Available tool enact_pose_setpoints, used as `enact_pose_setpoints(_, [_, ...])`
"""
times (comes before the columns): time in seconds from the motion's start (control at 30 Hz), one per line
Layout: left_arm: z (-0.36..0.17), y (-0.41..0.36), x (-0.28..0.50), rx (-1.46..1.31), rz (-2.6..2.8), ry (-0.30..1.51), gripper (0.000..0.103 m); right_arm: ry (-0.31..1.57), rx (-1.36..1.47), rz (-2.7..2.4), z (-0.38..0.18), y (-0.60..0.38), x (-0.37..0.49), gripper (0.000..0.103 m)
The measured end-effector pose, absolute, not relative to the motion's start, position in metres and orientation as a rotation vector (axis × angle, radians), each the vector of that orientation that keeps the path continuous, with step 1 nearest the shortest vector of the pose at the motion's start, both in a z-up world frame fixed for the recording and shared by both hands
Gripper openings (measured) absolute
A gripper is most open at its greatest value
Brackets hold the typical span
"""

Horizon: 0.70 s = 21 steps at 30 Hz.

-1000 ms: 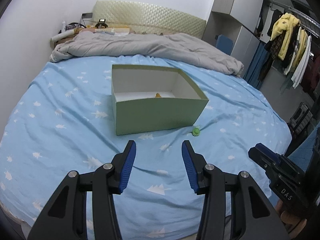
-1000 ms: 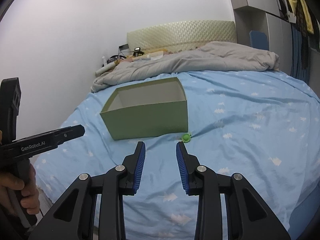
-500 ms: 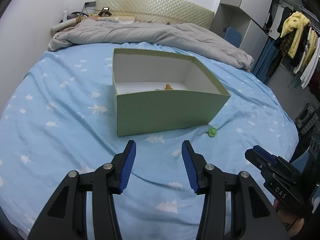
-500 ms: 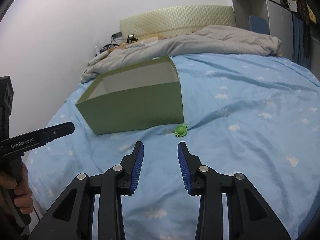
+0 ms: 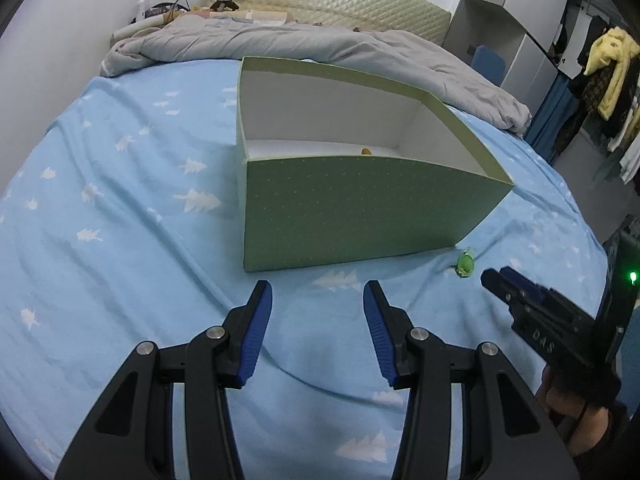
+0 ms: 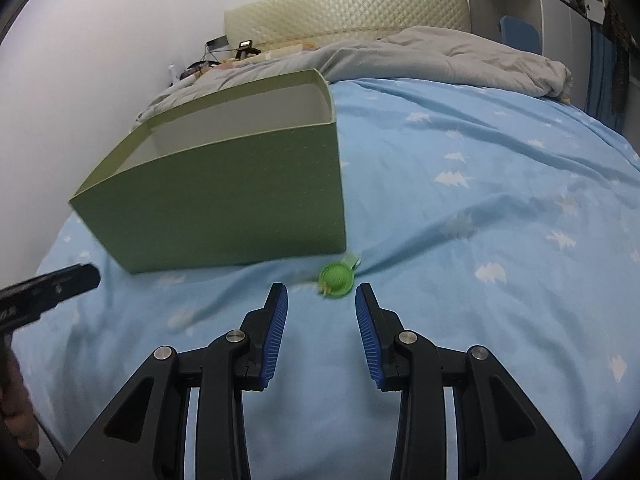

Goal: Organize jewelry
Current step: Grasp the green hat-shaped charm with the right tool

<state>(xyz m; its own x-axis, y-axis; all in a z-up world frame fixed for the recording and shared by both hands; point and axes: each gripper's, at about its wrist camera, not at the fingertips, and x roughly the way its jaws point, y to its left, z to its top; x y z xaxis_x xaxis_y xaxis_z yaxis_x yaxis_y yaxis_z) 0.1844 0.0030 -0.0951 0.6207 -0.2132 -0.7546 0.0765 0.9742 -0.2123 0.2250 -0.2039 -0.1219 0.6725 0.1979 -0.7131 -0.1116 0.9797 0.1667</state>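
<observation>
Across the bed, spread flat: blue sheet (image 5: 120, 208) with white tree prints, bunched grey duvet (image 5: 304, 46) beyond the far side of the green box (image 5: 352, 212). Sat upright on that sheet, open-topped, white inside. Glimpsed on the floor of the box, against its far wall: a small yellow-orange piece (image 5: 366, 151), too little showing to name it.

Hovered just short of the box's near wall, over bare sheet: left gripper (image 5: 318, 300), blue pads spread wide, nothing between them. Poked in from the right of the box in the same view, low over the sheet: right gripper (image 6: 322, 300), its dark nose close to the trinket. Seen through its own camera, held wide apart as well, gripping nothing, tips just short of the box's near right corner.

Lay on the sheet just off that near right corner of the box: small round green trinket (image 6: 336, 276), a pale tab sticking out toward the box, slightly blurred. Sat just ahead of the right gripper's tips, nearer the right-hand pad, touching neither.
</observation>
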Motion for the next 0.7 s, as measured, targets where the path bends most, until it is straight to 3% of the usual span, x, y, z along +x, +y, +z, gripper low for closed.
enact_pose_setpoints(0.57, [-0.109, -0.001, 0.199, -0.182, -0.168, 0.925, 0.048, 0.881, 0.107, 0.159, -0.147, -0.199, 0.256, 0.033])
enact_pose_setpoints(0.7, [-0.110, 0.000, 0.199, -0.179, -0.166, 0.926, 0.048, 0.880, 0.097, 0.151, -0.147, -0.199, 0.255, 0.023])
